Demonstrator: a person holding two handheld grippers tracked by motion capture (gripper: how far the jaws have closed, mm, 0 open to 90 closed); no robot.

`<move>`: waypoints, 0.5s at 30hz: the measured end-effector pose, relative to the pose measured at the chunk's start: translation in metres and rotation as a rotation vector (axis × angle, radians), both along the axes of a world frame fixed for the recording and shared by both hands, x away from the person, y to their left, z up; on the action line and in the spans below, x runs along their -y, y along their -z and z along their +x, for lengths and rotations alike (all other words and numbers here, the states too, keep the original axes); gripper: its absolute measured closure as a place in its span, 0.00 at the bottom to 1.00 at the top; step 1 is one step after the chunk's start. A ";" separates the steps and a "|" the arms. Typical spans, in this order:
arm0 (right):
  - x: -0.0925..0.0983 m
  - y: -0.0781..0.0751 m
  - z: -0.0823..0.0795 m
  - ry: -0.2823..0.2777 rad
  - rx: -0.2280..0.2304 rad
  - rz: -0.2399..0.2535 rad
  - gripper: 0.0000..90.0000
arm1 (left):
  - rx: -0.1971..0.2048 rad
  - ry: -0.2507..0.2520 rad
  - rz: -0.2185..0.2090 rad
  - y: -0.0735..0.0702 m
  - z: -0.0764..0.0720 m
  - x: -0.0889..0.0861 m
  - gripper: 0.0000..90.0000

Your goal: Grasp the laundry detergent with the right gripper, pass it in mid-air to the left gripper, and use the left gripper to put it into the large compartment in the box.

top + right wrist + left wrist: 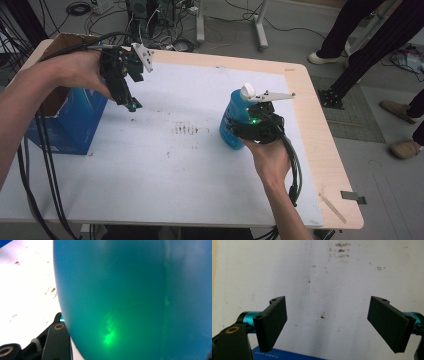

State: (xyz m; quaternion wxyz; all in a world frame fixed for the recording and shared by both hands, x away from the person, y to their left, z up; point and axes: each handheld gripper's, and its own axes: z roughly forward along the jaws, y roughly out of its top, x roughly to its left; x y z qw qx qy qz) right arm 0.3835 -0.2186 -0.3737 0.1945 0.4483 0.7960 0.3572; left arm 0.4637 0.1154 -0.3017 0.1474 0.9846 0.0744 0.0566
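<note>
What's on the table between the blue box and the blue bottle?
Between blue box and blue bottle, the high view shows bare white mat with brown specks.

L forearm comes in from bottom-left of high view, hand wrapped round the left gripper, held up off the surface, tips angled down & to the right. In left gripper view its jaws stand wide apart, nothing between them. R forearm rises from bottom centre, wrist bent, palm under the right gripper, pointing left, roughly level. Its jaws look clamped on what they hold, though the right gripper view is too close to show the pads clearly.
</note>
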 end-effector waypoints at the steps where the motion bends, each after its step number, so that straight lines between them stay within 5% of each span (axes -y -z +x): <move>1: 0.000 0.000 0.000 0.000 0.000 0.000 0.47 | 0.000 0.000 0.000 0.000 0.000 0.000 0.18; 15: 0.004 0.001 0.000 -0.022 0.006 0.028 0.52 | 0.003 0.009 -0.012 -0.003 -0.002 0.002 0.18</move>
